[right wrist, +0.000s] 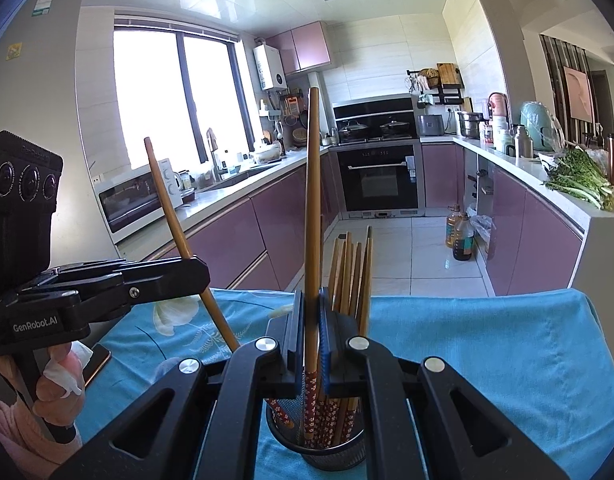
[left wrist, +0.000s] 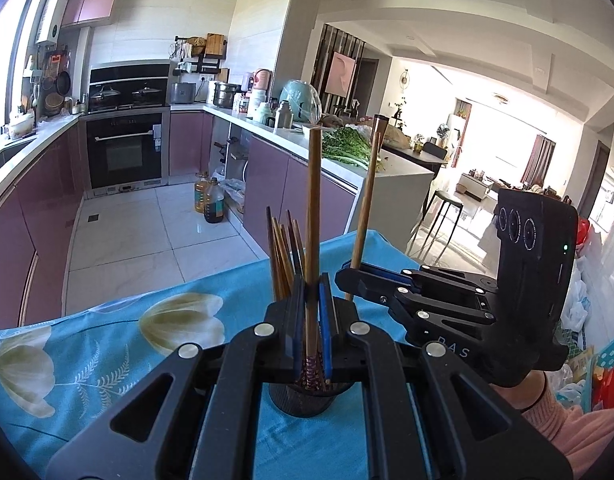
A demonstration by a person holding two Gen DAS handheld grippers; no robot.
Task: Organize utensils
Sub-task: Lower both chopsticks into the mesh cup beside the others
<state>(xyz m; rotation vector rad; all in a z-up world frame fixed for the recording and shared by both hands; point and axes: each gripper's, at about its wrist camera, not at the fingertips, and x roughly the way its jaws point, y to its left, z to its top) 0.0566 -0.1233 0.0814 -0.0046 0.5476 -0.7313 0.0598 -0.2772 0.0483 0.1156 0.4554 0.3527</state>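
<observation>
A black mesh utensil cup [right wrist: 319, 446] stands on the blue flowered cloth and holds several wooden chopsticks [right wrist: 353, 276]. It shows in the left wrist view too [left wrist: 303, 400]. My left gripper [left wrist: 311, 320] is shut on one chopstick [left wrist: 313, 220], held upright with its patterned tip over the cup. My right gripper [right wrist: 311, 332] is shut on another chopstick [right wrist: 311, 208], its patterned end down in the cup. Each gripper shows in the other's view: the right one [left wrist: 349, 276] at right, the left one [right wrist: 199, 276] at left.
The blue cloth [right wrist: 487, 360] covers the table. A phone [right wrist: 97, 360] lies on it by the left hand. Beyond the table's far edge are a tiled kitchen floor, purple cabinets, an oven and oil bottles [right wrist: 459, 236].
</observation>
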